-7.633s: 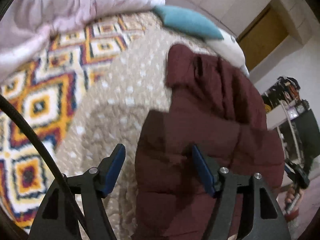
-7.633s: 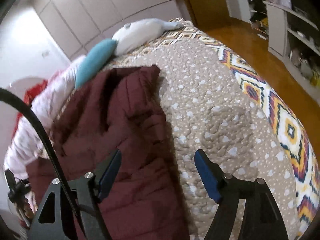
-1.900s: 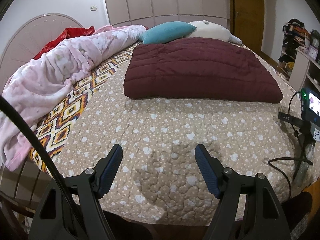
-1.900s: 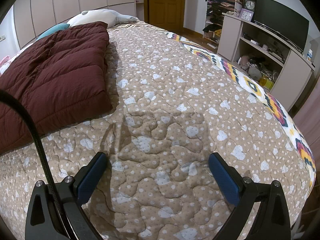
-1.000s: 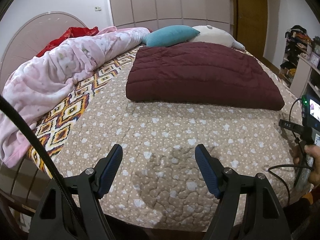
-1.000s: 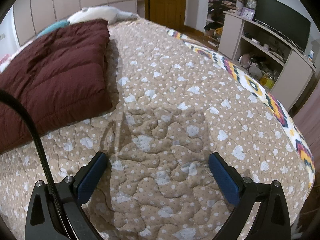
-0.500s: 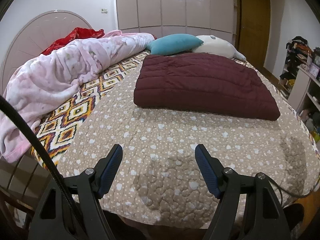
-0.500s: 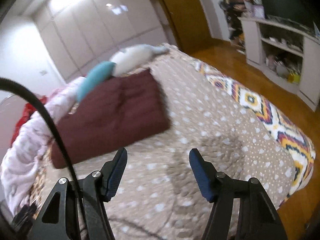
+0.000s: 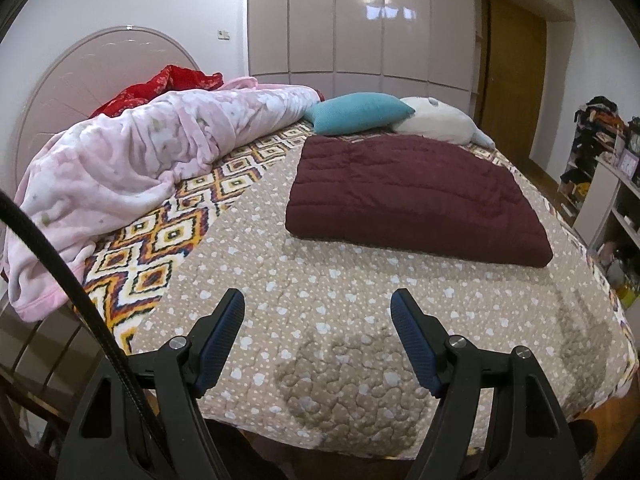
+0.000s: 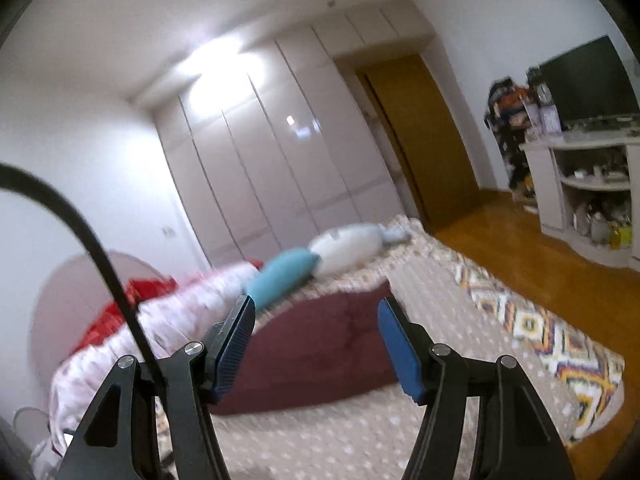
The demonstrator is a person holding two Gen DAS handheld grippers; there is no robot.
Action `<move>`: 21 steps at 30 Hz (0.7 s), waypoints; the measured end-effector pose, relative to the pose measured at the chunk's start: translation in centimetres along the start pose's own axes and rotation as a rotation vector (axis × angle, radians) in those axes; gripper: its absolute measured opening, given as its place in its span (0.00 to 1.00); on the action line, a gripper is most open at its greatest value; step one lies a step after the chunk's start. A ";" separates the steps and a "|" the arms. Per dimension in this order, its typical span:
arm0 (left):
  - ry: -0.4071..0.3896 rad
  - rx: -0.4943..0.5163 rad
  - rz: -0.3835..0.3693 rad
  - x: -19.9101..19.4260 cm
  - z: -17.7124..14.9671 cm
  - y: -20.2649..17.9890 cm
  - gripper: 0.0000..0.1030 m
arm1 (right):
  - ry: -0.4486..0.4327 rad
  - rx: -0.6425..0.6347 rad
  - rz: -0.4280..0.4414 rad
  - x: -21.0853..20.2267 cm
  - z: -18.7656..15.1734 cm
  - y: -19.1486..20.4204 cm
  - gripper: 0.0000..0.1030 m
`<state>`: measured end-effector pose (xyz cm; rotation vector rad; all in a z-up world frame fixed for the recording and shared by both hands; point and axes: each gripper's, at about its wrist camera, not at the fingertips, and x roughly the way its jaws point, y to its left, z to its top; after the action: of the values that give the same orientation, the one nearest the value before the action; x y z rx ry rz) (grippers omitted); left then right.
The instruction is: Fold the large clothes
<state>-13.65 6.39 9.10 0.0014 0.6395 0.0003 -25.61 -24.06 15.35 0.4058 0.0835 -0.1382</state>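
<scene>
A dark maroon quilted garment (image 9: 412, 196) lies folded into a flat rectangle on the bed (image 9: 320, 320), toward its far side. It also shows in the blurred right wrist view (image 10: 320, 344). My left gripper (image 9: 316, 316) is open and empty, held above the near edge of the bed, well short of the garment. My right gripper (image 10: 316, 324) is open and empty, raised above the bed and apart from the garment.
A pink blanket (image 9: 132, 160) is heaped along the bed's left side with a red cloth (image 9: 160, 84) behind it. A teal pillow (image 9: 360, 112) and a white plush (image 9: 436, 124) lie beyond the garment. Shelves (image 10: 584, 196) and a TV (image 10: 588, 84) stand at right.
Both grippers have pulled back and risen away from the bed. The right gripper has tilted upward and now shows more of the room. The folded garment has not moved.
</scene>
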 end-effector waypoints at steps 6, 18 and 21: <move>-0.044 -0.021 0.010 -1.5 0.3 0.8 0.76 | -0.014 -0.021 0.084 -3.1 3.6 3.4 0.68; -0.222 -0.064 -0.012 -4.5 1.0 2.1 0.94 | 0.416 -0.237 -0.106 7.4 -10.1 6.3 0.72; -0.230 -0.040 0.012 -4.6 1.2 2.0 0.96 | 0.443 -0.295 -0.160 8.6 -13.1 5.4 0.72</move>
<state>-16.64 8.34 12.84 -0.0333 0.4091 0.0240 -16.97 -14.99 4.51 0.1282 0.5671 -0.1887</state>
